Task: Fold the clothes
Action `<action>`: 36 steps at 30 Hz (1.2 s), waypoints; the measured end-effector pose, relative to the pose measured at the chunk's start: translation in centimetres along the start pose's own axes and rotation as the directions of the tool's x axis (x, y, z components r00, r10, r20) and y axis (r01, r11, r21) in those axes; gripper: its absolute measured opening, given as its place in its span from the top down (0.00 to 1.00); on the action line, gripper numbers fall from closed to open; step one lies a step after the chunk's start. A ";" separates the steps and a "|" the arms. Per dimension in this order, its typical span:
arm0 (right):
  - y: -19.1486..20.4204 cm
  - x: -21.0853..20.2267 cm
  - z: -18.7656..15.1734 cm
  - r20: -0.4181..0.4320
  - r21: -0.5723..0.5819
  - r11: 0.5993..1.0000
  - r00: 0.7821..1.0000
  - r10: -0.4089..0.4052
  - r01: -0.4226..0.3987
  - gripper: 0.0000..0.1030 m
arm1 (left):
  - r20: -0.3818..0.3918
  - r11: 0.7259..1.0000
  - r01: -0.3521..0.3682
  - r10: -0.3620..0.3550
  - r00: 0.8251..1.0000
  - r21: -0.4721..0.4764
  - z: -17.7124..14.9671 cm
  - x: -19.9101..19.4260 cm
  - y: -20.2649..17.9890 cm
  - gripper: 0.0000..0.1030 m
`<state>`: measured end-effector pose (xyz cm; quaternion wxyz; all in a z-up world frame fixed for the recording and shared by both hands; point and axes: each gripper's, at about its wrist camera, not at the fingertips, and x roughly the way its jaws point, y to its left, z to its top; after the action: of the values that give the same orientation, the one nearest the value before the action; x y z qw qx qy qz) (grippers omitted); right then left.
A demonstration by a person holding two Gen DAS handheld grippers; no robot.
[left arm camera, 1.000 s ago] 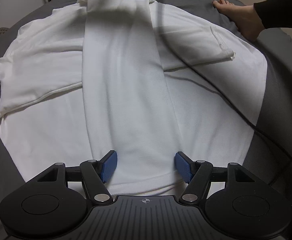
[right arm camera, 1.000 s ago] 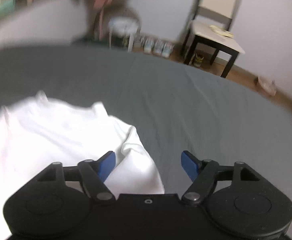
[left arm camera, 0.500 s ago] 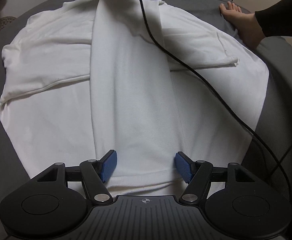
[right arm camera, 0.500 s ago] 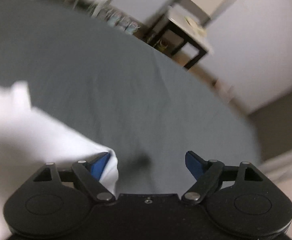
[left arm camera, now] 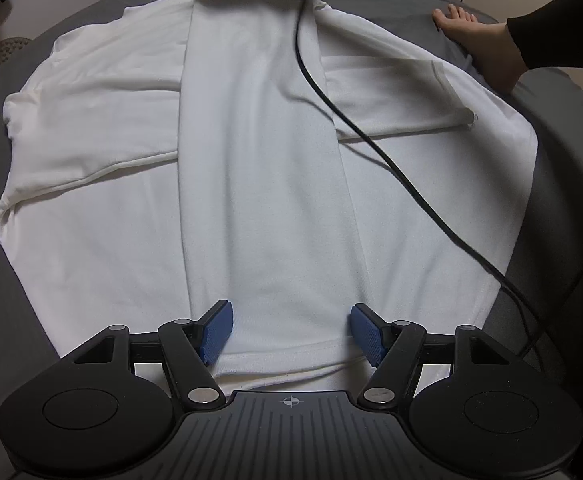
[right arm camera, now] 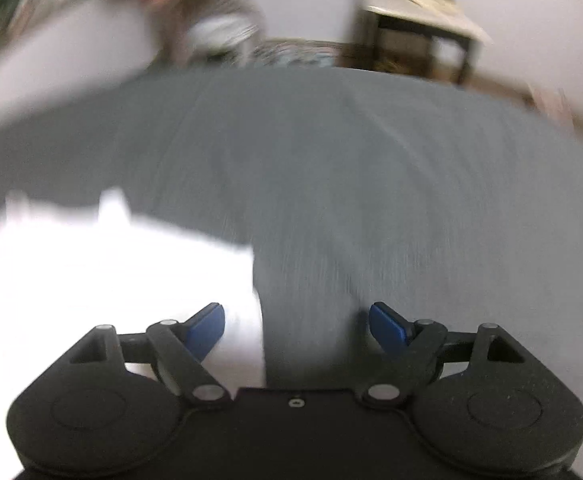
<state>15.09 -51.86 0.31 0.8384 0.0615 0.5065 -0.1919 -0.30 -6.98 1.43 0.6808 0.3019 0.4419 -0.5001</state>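
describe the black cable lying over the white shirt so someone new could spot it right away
Find the dark grey bed sheet with the white cotton shirt spread flat. A long panel of it is folded down its middle. The thin black cable runs diagonally across that panel, from the top toward the right edge: the only dark line on the white fabric.

Left claw (left arm camera: 291, 334) angled down, jaws apart, right claw (right arm camera: 297, 326) gaping

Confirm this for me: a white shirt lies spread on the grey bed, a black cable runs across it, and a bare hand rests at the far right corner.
Not quite: it is a bare foot, not a hand, by the far right corner. The left wrist view shows the toes. The white shirt does lie spread on the grey bed, and the black cable does cross it.
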 end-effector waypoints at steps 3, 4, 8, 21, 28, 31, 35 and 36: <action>0.8 0.4 -0.6 0.052 0.001 0.998 0.997 -0.059 0.059 0.14 | 0.001 1.000 -0.003 0.003 1.000 0.026 -0.3 -0.1 0.0 0.28; 0.6 0.5 -0.8 0.067 0.048 0.995 0.994 -0.092 0.089 0.07 | -0.001 1.000 -0.001 0.001 1.000 0.029 -0.4 -0.2 0.2 0.26; -0.2 -0.4 -1.6 0.142 0.181 0.978 0.981 -0.132 0.105 0.12 | -0.006 0.999 0.047 -0.047 0.999 -0.020 -0.5 -1.3 2.0 0.24; -2.6 -3.5 -2.2 0.155 -0.024 0.985 0.973 0.171 -0.170 0.18 | 0.234 0.673 -0.087 0.371 0.899 -0.734 2.9 -5.8 18.6 0.12; -2.8 -3.3 -2.0 0.192 -0.023 0.968 0.949 0.249 -0.250 0.19 | 0.119 0.609 -0.125 0.344 0.932 -0.783 7.1 -1.2 25.1 0.12; -3.0 -3.0 -2.3 0.206 -0.009 0.966 0.945 0.255 -0.259 0.19 | 0.158 0.650 -0.157 0.398 0.904 -0.743 9.9 1.0 26.4 0.12; -3.4 -2.3 -2.3 0.222 0.033 0.965 0.944 0.245 -0.258 0.19 | 0.191 0.713 -0.197 0.424 0.885 -0.672 13.1 3.5 27.4 0.12; -3.6 -2.3 -2.2 0.236 0.057 0.960 0.938 0.253 -0.274 0.19 | 0.174 0.722 -0.232 0.440 0.881 -0.652 13.7 4.0 27.7 0.12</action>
<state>10.94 -53.91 1.58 0.9052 0.1435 0.3857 -0.1059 30.50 -11.54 2.85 0.8829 0.0560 0.4014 -0.2370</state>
